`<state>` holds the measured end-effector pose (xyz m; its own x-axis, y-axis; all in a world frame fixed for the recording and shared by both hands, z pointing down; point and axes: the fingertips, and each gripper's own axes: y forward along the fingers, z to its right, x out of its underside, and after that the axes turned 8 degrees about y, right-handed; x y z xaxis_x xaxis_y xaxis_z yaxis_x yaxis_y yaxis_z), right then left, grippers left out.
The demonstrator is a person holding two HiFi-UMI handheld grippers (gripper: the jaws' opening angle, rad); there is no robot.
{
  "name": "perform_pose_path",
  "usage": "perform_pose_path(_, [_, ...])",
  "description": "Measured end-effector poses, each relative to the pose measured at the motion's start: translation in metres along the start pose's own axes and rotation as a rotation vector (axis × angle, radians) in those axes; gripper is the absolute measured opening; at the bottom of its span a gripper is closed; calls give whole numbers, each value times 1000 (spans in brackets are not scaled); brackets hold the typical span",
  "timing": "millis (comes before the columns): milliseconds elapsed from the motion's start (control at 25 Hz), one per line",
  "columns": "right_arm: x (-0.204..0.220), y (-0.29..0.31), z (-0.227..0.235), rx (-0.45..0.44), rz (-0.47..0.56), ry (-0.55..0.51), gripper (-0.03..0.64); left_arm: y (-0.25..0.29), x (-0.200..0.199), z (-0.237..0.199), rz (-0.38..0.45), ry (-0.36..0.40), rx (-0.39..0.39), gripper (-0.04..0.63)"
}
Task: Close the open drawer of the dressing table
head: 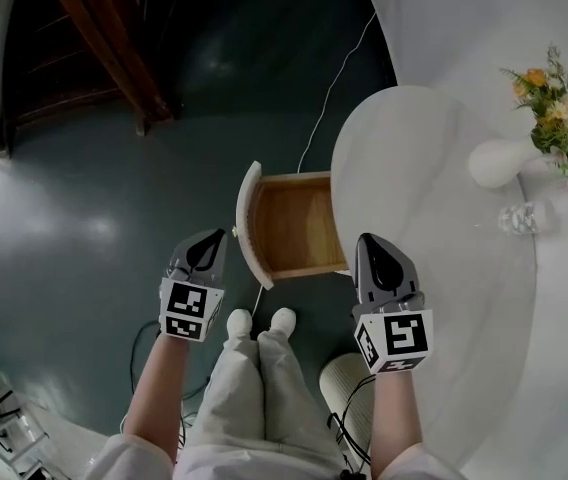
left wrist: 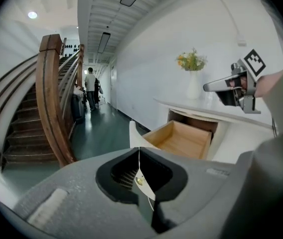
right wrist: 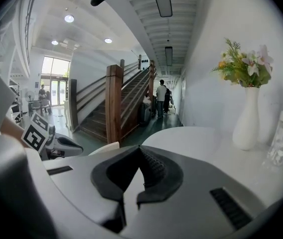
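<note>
The dressing table [head: 434, 168] has a round white top. Its wooden drawer [head: 294, 223] stands pulled out to the left, empty, with the curved white front panel [head: 249, 223] at its outer end. My left gripper [head: 214, 238] hovers shut just left of that front panel's near end, holding nothing. My right gripper [head: 368, 240] is shut and empty too, above the table edge at the drawer's near right corner. In the left gripper view the drawer [left wrist: 181, 138] lies ahead past the shut jaws [left wrist: 139, 151]. The right gripper view has its shut jaws [right wrist: 139, 148] over the tabletop [right wrist: 191, 136].
A white vase of flowers [head: 499, 160] and a small glass jar [head: 520, 218] stand on the tabletop. A white cable [head: 334, 78] runs over the dark green floor. A wooden staircase [head: 104, 38] rises at far left. A pale stool [head: 347, 386] sits by my legs. People [left wrist: 90, 86] walk in the corridor.
</note>
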<state>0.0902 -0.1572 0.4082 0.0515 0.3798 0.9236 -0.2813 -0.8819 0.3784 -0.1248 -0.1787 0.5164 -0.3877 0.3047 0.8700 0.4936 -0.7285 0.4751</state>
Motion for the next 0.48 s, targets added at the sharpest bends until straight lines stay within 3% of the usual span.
perform_pose_path(480, [2,15,11,42,45,15,-5,39,76,22,-57,-33,118,17])
